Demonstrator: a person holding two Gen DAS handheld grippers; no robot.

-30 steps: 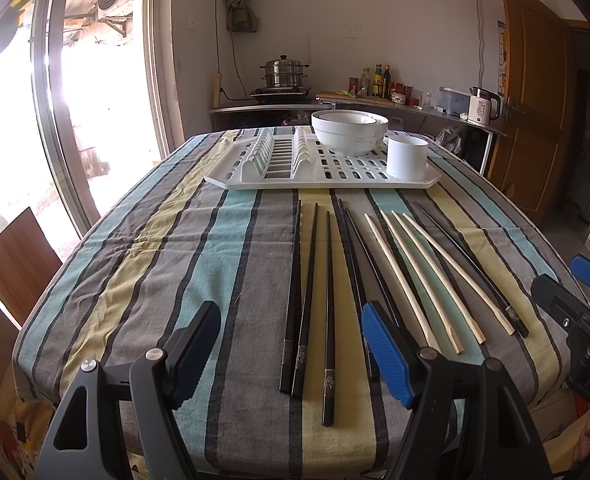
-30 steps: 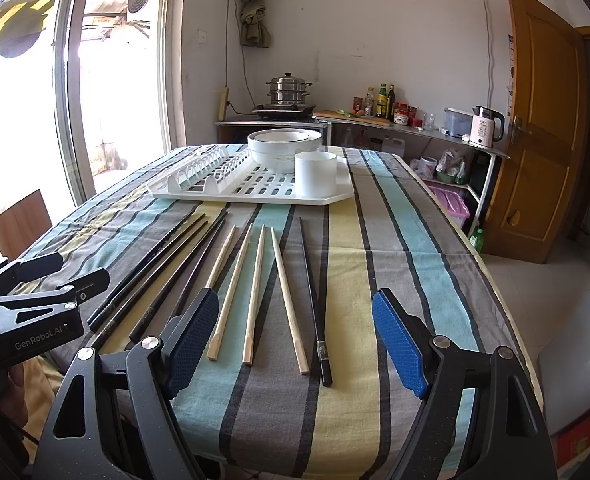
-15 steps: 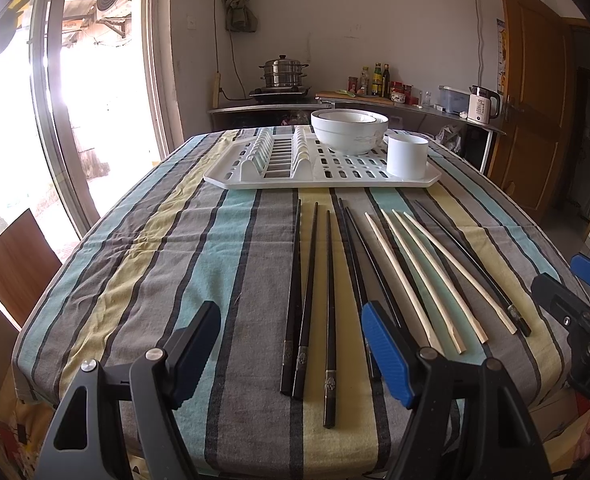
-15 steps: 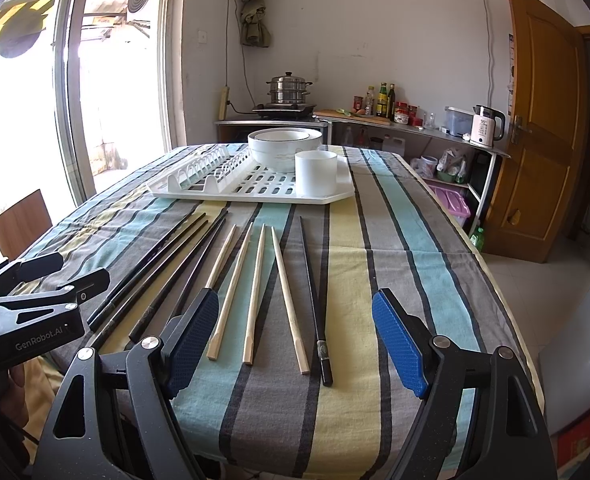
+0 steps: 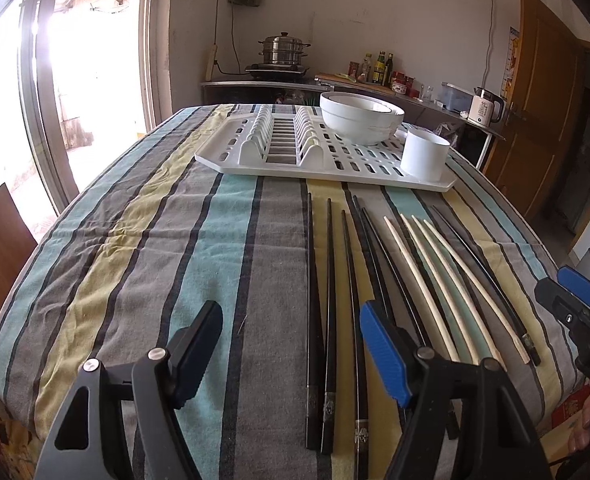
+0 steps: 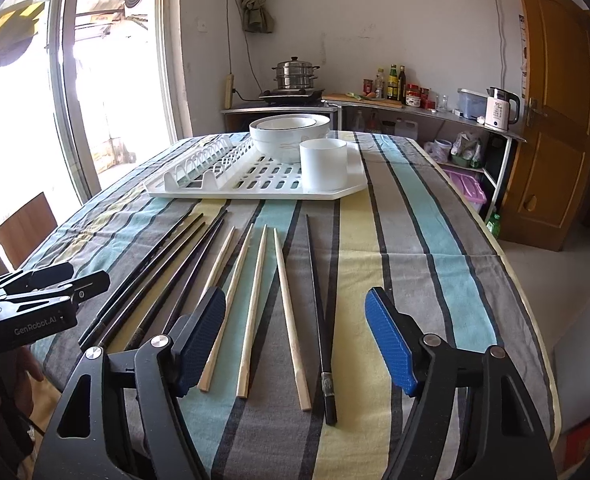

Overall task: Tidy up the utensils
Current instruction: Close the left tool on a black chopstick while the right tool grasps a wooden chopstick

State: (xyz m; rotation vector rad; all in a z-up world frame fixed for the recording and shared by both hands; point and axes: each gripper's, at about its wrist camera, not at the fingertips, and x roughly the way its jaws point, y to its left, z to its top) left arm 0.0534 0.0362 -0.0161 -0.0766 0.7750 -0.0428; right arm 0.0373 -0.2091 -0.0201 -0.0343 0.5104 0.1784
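Several black chopsticks lie side by side on the striped tablecloth, with pale wooden chopsticks and one lone black chopstick to their right. My left gripper hovers open above the near ends of the black ones, touching none. In the right wrist view my right gripper hangs over the near ends of the wooden chopsticks and the lone black chopstick. Its jaws are closing, but the pads press on nothing.
A white dish rack at the table's far end holds stacked white bowls and a white cup. Behind it runs a counter with a steamer pot, bottles and a kettle. A chair stands at the left.
Both grippers have edged forward over the near ends of the chopsticks. The right gripper's fingers stand slightly closer together than before.
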